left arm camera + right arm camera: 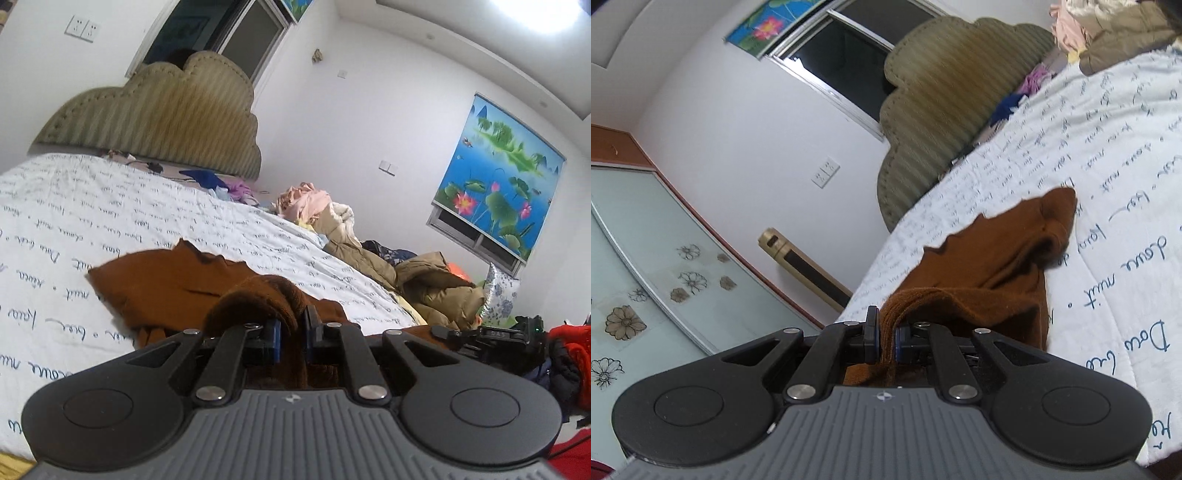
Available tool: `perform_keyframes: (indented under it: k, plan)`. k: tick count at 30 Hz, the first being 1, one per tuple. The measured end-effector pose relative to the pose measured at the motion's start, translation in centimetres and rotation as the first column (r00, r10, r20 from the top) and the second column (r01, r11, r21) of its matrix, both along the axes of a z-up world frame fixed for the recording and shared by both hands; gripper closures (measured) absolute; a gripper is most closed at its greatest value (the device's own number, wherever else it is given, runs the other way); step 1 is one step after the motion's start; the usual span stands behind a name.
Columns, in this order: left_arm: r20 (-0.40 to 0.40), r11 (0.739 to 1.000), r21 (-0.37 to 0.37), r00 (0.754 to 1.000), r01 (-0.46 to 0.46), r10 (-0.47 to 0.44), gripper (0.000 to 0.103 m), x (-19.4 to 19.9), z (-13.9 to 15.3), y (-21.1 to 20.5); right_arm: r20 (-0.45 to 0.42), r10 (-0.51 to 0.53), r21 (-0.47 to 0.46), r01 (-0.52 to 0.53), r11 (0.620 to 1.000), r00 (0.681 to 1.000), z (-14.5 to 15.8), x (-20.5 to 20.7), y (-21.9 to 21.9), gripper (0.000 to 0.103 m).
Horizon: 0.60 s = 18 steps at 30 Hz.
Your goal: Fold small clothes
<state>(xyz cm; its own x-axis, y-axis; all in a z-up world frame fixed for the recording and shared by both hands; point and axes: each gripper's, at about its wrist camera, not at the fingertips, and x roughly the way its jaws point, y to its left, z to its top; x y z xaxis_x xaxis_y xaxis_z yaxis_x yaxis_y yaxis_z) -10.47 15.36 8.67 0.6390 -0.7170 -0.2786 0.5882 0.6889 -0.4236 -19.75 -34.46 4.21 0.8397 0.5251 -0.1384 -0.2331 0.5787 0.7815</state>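
Brown garment [162, 280] lies partly on the bed [55, 206], its near edge pinched and raised by both the left tongs [291, 338] and right tongs [886, 341], so the folding looks only started, not finished.

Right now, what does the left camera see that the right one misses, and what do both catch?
Left only: the lotus blind, a tan jacket, red clothes, and the right tool's tip. Right only: a flowered glass door and a gold unit by the wall. Both: the brown garment pinched in each tool, the script quilt, and the headboard.
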Motion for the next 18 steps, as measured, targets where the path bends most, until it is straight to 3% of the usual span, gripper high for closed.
perform_keyframes:
  k: [6, 11, 18]
  plan:
    - [-0.015, 1.000, 0.019, 1.000, -0.014, 0.014, 0.092, 2.4, 0.5, -1.8, -0.007, -0.040, -0.012, 0.040, 0.999, 0.999, 0.4, 2.0, -0.4, 0.090]
    - [-0.044, 0.998, 0.046, 0.998, -0.050, 0.052, 0.092, 6.1, 1.4, -2.9, 0.013, -0.076, -0.112, 0.077, 0.991, 0.997, 1.9, 4.4, 0.1, 0.090]
    - [-0.024, 0.975, 0.180, 0.990, -0.132, 0.139, 0.092, 11.6, 3.0, -5.0, 0.042, -0.150, -0.218, 0.156, 0.963, 0.988, 3.6, 9.3, 0.5, 0.090]
